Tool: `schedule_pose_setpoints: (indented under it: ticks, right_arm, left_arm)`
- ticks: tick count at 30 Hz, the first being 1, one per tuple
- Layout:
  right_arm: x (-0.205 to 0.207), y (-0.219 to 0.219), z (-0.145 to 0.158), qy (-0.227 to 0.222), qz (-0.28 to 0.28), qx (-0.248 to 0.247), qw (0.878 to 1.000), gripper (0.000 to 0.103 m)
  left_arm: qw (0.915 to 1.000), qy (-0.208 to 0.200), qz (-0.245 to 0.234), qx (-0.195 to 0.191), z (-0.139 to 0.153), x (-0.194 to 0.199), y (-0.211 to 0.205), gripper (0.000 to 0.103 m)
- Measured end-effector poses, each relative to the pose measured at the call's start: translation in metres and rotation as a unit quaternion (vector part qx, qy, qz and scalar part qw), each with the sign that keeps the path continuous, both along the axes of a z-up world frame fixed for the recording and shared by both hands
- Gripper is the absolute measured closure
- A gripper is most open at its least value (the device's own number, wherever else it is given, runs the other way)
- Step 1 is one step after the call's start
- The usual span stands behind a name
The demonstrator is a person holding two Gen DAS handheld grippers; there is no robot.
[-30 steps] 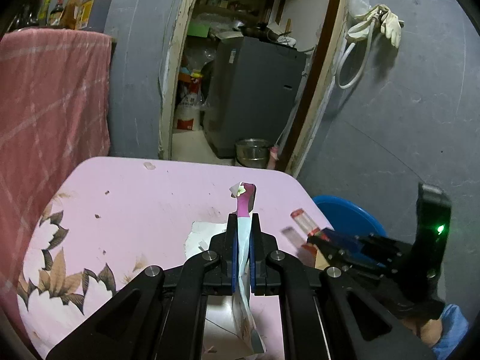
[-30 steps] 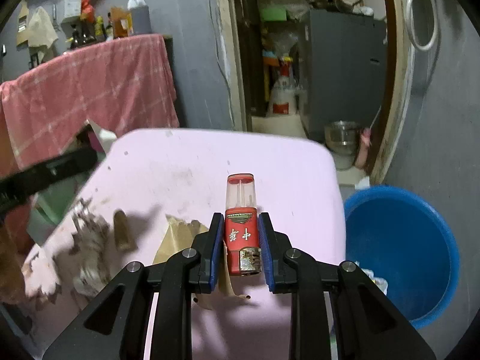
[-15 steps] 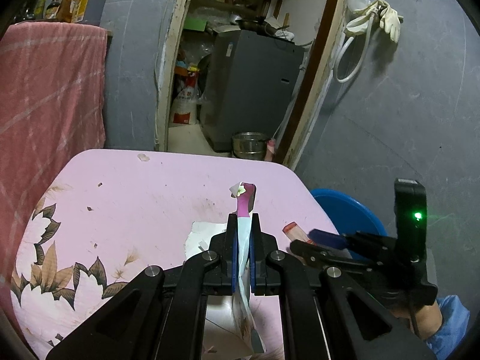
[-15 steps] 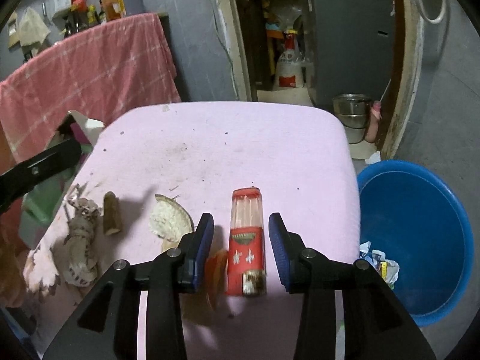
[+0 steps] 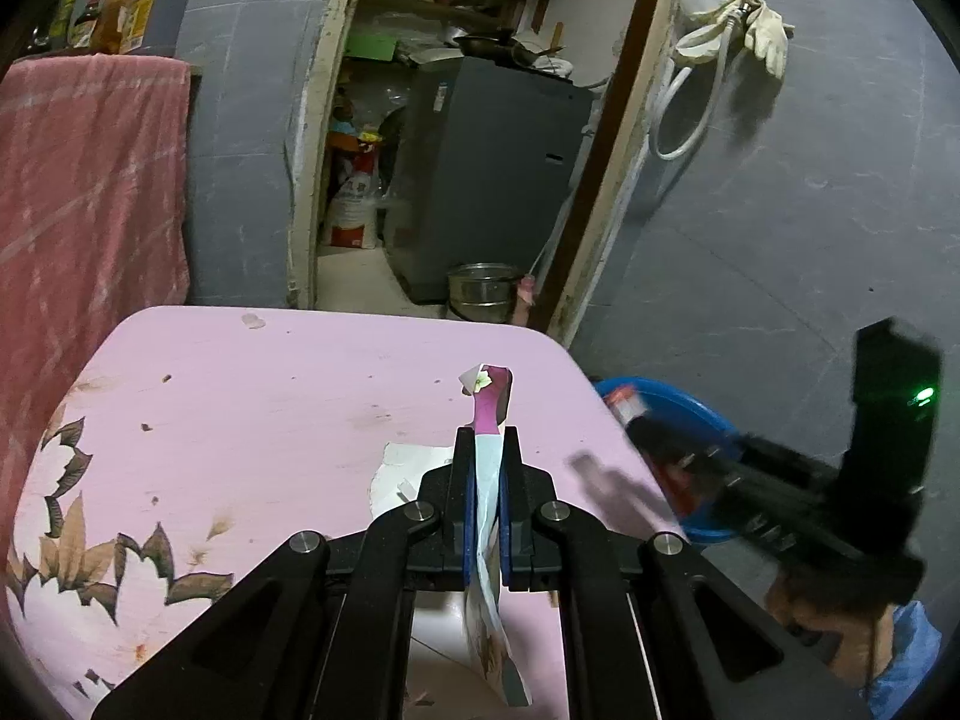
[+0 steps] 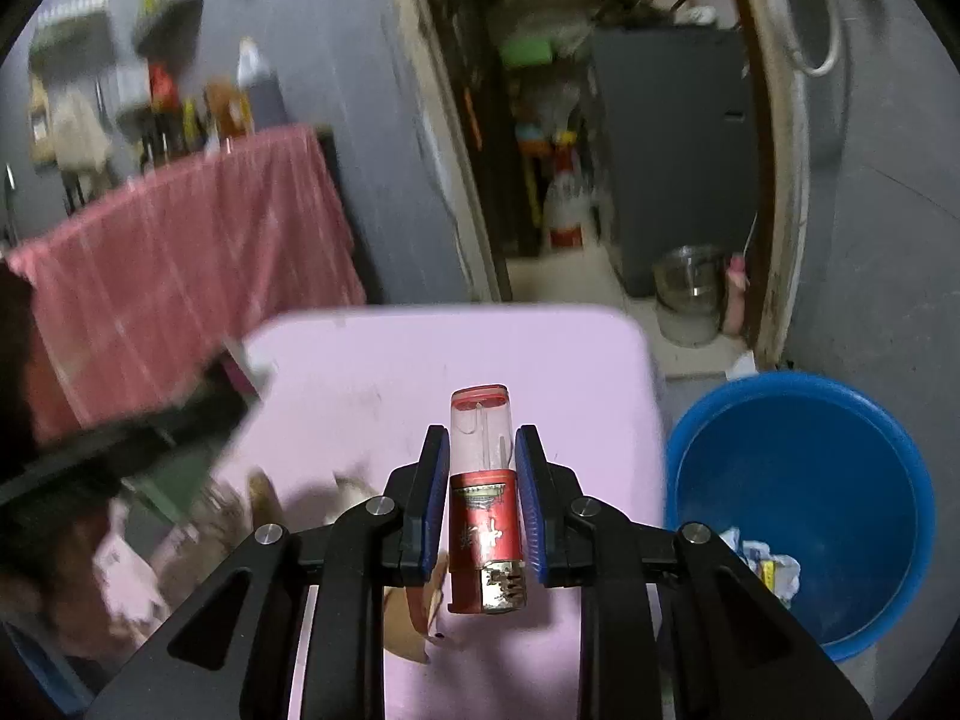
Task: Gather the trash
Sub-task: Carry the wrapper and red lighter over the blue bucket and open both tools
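My right gripper (image 6: pixel 482 444) has its jaws closing on a red lighter (image 6: pixel 483 510) with a clear top. The lighter hangs above the right part of the pink table (image 6: pixel 420 372), beside a blue basin (image 6: pixel 828 468) on the floor. In the left wrist view that gripper (image 5: pixel 642 426) is a dark blur over the basin's rim (image 5: pixel 690 414). My left gripper (image 5: pixel 486 438) is shut on a folded pink and pale blue paper wrapper (image 5: pixel 489 402), held above the table (image 5: pixel 270 408).
A white paper scrap (image 5: pixel 414 468) lies on the table under my left gripper. Brown scraps (image 6: pixel 258 492) lie at the table's left. Crumpled paper (image 6: pixel 762 564) sits in the basin. A red cloth (image 5: pixel 78 180) hangs at left; a metal bowl (image 5: pixel 483 288) stands in the doorway.
The right gripper opened around the lighter lying on the table, then closed on it and lifted it toward the basin. The left gripper stayed put with its wrapper.
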State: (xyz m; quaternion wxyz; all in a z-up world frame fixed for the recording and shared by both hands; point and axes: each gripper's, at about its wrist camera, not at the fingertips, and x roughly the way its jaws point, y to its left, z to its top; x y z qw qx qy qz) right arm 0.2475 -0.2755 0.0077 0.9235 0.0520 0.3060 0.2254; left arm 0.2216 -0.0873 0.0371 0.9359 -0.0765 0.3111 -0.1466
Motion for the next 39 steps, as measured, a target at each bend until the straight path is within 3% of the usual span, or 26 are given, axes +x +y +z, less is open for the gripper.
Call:
schedule_pose_setpoints:
  ticks: [8, 13, 18, 23, 28, 34, 39]
  right_arm:
    - [-0.031, -0.034, 0.038, -0.104, -0.062, -0.017, 0.993, 0.082]
    - [-0.056, -0.062, 0.059, -0.178, -0.116, -0.039, 0.976, 0.083]
    - [-0.068, -0.099, 0.067, -0.215, -0.171, -0.05, 0.96, 0.082]
    - [-0.059, -0.134, 0.057, -0.195, -0.205, -0.045, 0.958, 0.082]
    - [-0.041, -0.165, 0.034, -0.141, -0.218, -0.027, 0.965, 0.082]
    - [-0.021, -0.183, 0.004, -0.086, -0.216, -0.015, 0.972, 0.082]
    - [-0.01, -0.194, -0.013, -0.053, -0.214, -0.002, 0.975, 0.082]
  left_arm:
    - [0.9993, -0.028, -0.026, -0.002, 0.008, 0.005, -0.042, 0.099]
    - [0.9968, -0.061, -0.046, -0.024, 0.018, 0.011, -0.082, 0.099]
    - [0.9938, -0.077, -0.069, -0.041, 0.022, 0.022, -0.123, 0.099]
    - [0.9923, -0.063, -0.099, -0.037, 0.015, 0.044, -0.171, 0.098]
    - [0.9923, -0.021, -0.121, -0.02, -0.006, 0.071, -0.207, 0.098]
    - [0.9922, 0.034, -0.12, -0.011, -0.037, 0.094, -0.229, 0.098]
    - [0.9905, 0.079, -0.112, -0.003, -0.062, 0.112, -0.235, 0.093]
